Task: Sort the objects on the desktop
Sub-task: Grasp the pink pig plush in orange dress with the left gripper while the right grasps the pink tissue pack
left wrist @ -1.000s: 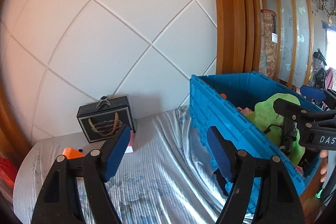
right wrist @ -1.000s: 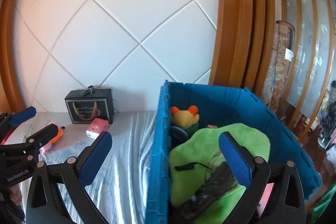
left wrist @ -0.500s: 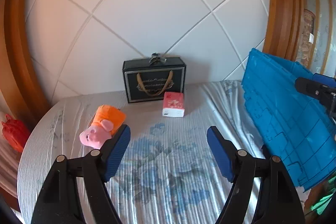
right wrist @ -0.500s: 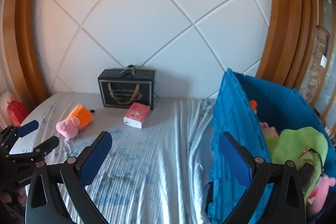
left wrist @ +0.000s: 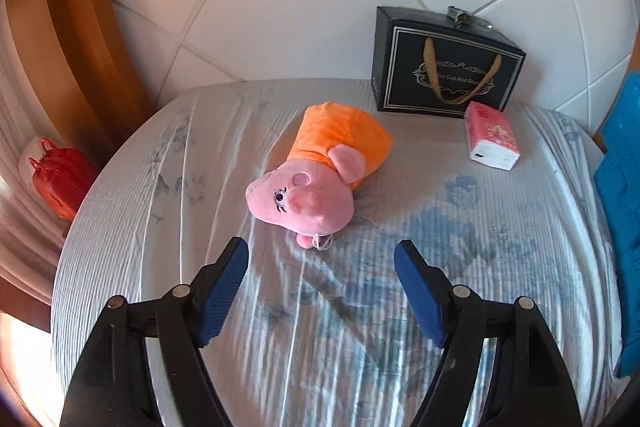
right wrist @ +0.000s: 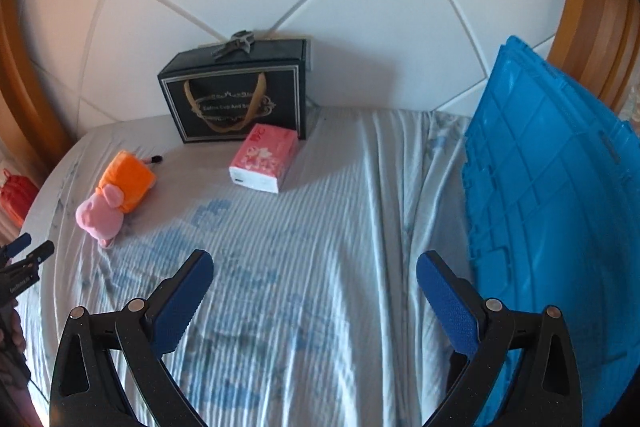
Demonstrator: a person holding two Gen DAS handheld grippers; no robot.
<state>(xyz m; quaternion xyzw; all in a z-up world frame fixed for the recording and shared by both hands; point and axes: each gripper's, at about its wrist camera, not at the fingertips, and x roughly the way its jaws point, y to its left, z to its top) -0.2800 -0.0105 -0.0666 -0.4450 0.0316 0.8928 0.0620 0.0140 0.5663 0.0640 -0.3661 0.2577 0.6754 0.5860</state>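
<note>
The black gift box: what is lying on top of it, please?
On the black gift box lies a small grey metal thing, perhaps a clip or keys; it is too small to tell. The box is closed, so its inside is hidden.

The left gripper point(left wrist: 320, 279) is a black plastic frame of two angled arms, each ending in a flat dark-blue pad point(left wrist: 222, 293) with fine ribbing across its face. Round silver rivets sit at the joints, two on each arm. The right gripper point(right wrist: 314, 285) is built the same way: black arms with triangular cut-outs lower down, silver rivets, and blue pads point(right wrist: 450, 309) whose surface looks finely dotted. In the right wrist view the left gripper also shows at the left edge, with small white lettering on its black body, too blurred to read.
</note>
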